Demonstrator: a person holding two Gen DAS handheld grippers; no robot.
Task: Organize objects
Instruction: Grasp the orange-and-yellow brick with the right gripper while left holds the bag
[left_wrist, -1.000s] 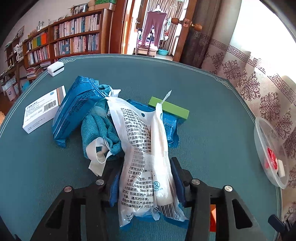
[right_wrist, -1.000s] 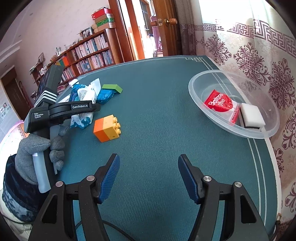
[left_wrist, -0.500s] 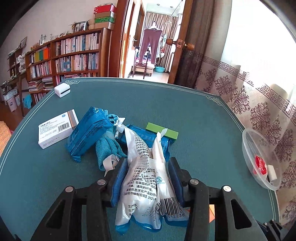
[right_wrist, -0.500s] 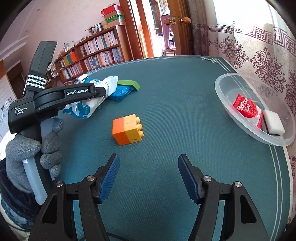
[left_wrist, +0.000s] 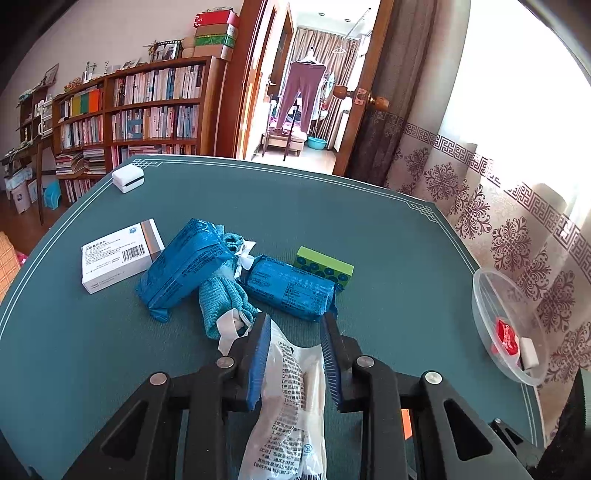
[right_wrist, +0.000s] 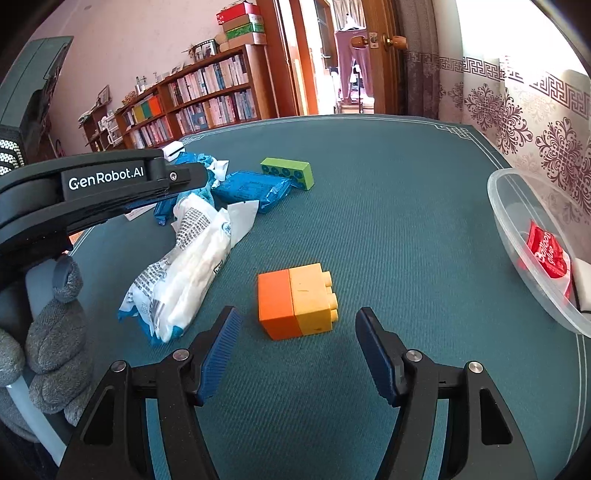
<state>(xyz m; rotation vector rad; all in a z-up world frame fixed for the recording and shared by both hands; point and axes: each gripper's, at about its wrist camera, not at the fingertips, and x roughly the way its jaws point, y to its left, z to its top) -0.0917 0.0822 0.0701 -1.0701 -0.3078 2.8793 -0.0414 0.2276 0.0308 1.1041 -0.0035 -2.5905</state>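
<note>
My left gripper (left_wrist: 294, 326) is shut on a white printed plastic packet (left_wrist: 291, 406) and holds it above the teal table; the packet (right_wrist: 184, 266) hangs down in the right wrist view. My right gripper (right_wrist: 297, 325) is open, its fingers either side of an orange and yellow block (right_wrist: 297, 304) lying on the table. A clear plastic bowl (right_wrist: 517, 221) at the right holds a red packet (right_wrist: 548, 254) and a white block (right_wrist: 585, 284). Two blue packets (left_wrist: 181, 266) (left_wrist: 291, 286), a teal cloth pouch (left_wrist: 221, 302) and a green block (left_wrist: 325, 266) lie mid-table.
A white medicine box (left_wrist: 118, 258) lies left of the blue packets. A small white case (left_wrist: 128, 178) sits at the table's far left edge. The bowl (left_wrist: 502, 325) is near the right table edge. Bookshelves, a doorway and curtains stand beyond the table.
My left gripper has lifted the white packet off the pile and drawn it back towards me, uncovering the second blue packet. My right gripper has moved up to the orange and yellow block.
</note>
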